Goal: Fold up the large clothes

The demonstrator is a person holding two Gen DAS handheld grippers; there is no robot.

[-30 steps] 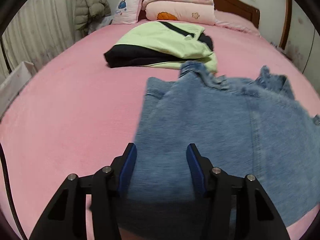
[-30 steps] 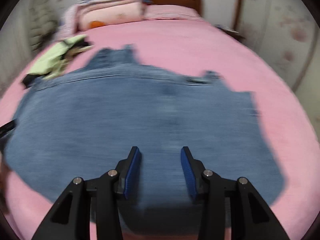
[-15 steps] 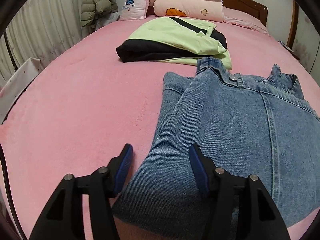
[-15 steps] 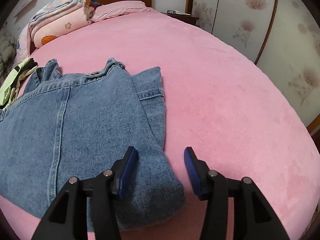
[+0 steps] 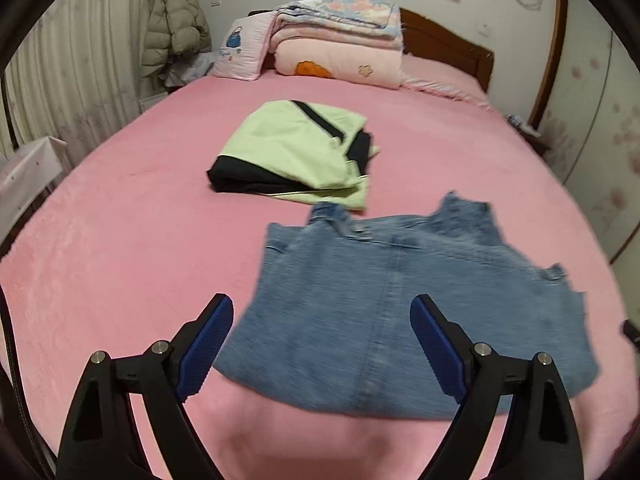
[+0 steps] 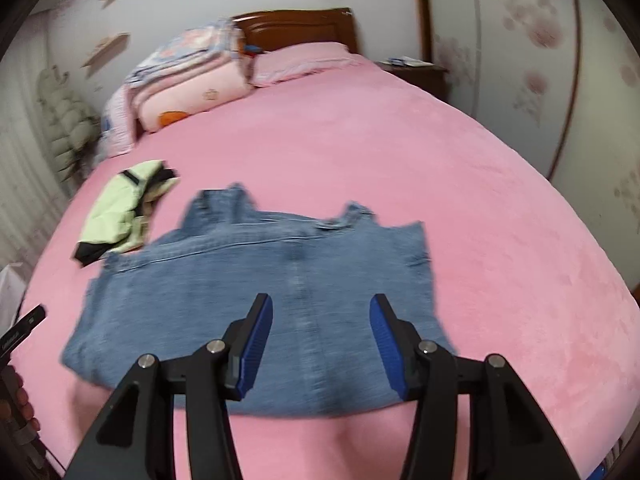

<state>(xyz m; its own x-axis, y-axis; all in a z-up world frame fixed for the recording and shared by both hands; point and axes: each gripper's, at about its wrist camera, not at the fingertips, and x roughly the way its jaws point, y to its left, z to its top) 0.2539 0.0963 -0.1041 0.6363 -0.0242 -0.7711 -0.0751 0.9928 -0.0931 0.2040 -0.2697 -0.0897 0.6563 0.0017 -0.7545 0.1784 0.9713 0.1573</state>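
A blue denim jacket (image 5: 404, 300) lies flat and folded on the pink bed (image 5: 120, 248), collar away from me; it also shows in the right wrist view (image 6: 256, 292). My left gripper (image 5: 322, 344) is open and empty, raised above the jacket's near hem. My right gripper (image 6: 320, 346) is open and empty, also raised above the near hem. Neither touches the cloth.
A folded light-green and black garment (image 5: 296, 152) lies just beyond the jacket's left corner, also in the right wrist view (image 6: 124, 208). Stacked quilts and pillows (image 5: 340, 40) sit at the wooden headboard. A puffy coat (image 5: 172, 20) hangs at left. A nightstand (image 6: 416, 72) stands at right.
Both grippers have lifted up and back from the jacket's side edges to above its near hem, and their jaws have opened wider. The jacket lies where it was.
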